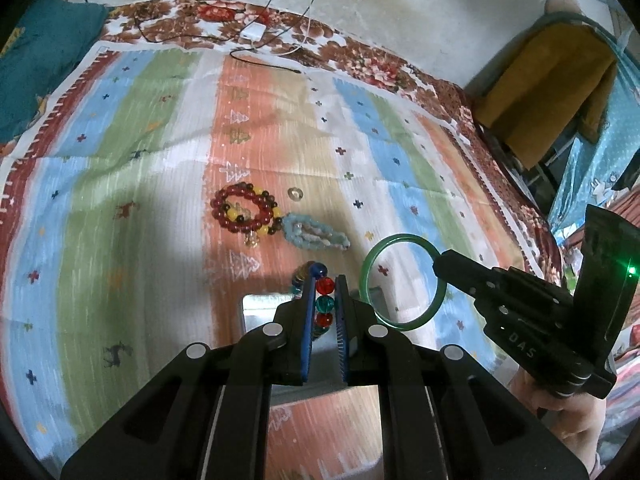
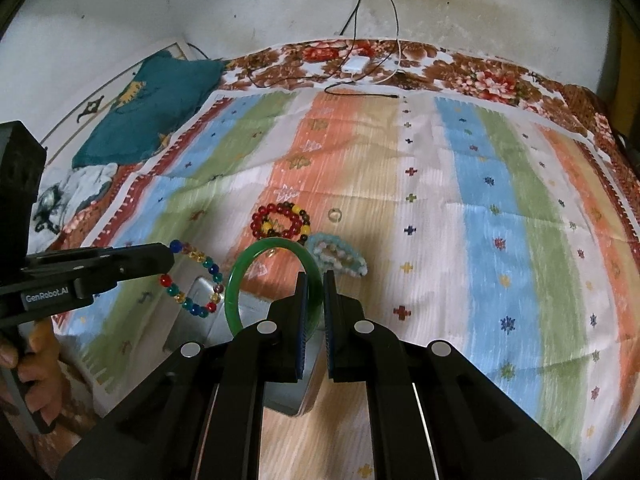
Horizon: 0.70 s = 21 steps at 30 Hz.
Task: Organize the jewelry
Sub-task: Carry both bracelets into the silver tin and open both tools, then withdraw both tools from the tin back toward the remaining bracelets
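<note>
While each gripper holds a bracelet above the striped cloth (image 2: 460, 184), three more pieces lie farther back.

The left gripper (image 1: 324, 300) has its fingers pressed together on a multicoloured bead bracelet (image 2: 192, 280) (red, teal and blue beads show between the pads), and the right gripper (image 2: 316, 300) is clamped on a green bangle (image 2: 236, 280), both hanging over a shiny metal box (image 2: 200, 320). On the cloth beyond rest a red and yellow bead bracelet (image 1: 244, 210), a pale blue bead bracelet (image 1: 316, 234) touching it, and a small ring (image 1: 295, 193) nearby.
</note>
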Motion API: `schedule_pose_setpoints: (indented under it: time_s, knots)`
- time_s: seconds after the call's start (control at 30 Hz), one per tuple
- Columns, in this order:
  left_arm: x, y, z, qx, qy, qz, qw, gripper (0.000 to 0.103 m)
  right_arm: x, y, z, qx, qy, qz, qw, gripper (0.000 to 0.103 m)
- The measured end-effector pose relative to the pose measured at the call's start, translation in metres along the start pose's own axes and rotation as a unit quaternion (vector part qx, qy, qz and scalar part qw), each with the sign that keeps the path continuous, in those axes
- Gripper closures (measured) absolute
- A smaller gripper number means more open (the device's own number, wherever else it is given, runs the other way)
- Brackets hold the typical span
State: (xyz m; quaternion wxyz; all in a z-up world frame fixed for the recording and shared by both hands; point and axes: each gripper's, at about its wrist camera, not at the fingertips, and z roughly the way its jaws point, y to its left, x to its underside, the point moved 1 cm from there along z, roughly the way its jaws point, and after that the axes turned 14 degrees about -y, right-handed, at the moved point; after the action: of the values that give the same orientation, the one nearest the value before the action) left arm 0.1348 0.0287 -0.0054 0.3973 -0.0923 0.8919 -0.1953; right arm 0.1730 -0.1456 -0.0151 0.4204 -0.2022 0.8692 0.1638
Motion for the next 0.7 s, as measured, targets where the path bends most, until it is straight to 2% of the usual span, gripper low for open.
schedule_pose_setpoints:
  time_s: [0.2,0.3,0.33,0.37,0.43,0.5,0.57,0.7]
  knots:
    - [0.012,-0.001,-0.005,0.001,0.007,-0.004,1.0,0.094,0.009,0.008,-0.004,-0.016,0.01,-0.005,1.0,0.094]
    - [0.017,0.001,-0.003,0.0,0.016,-0.011,0.9998,0.092,0.015,0.012,-0.001,-0.044,0.029,0.001,0.999,0.093]
    - [0.018,0.002,-0.002,-0.003,0.018,-0.013,0.9997,0.085,0.016,0.013,0.0,-0.047,0.033,0.001,0.998,0.09]
    - [0.018,0.003,-0.001,-0.005,0.021,-0.015,0.9997,0.077,0.017,0.014,0.001,-0.045,0.035,-0.001,0.998,0.075]
    - [0.017,0.005,0.0,-0.01,0.019,-0.016,0.9996,0.074,0.018,0.016,0.0,-0.038,0.032,-0.007,0.999,0.058]
    - [0.016,0.008,0.0,-0.015,0.018,-0.02,0.9995,0.073,0.017,0.015,0.002,-0.034,0.034,-0.008,0.999,0.058]
    - [0.014,0.013,0.001,-0.018,0.017,-0.026,0.9994,0.066,0.018,0.012,0.005,-0.03,0.037,-0.003,0.999,0.052]
    - [0.011,0.021,0.004,-0.032,0.015,-0.032,0.9989,0.062,0.015,0.004,0.013,-0.018,0.042,0.004,0.999,0.045]
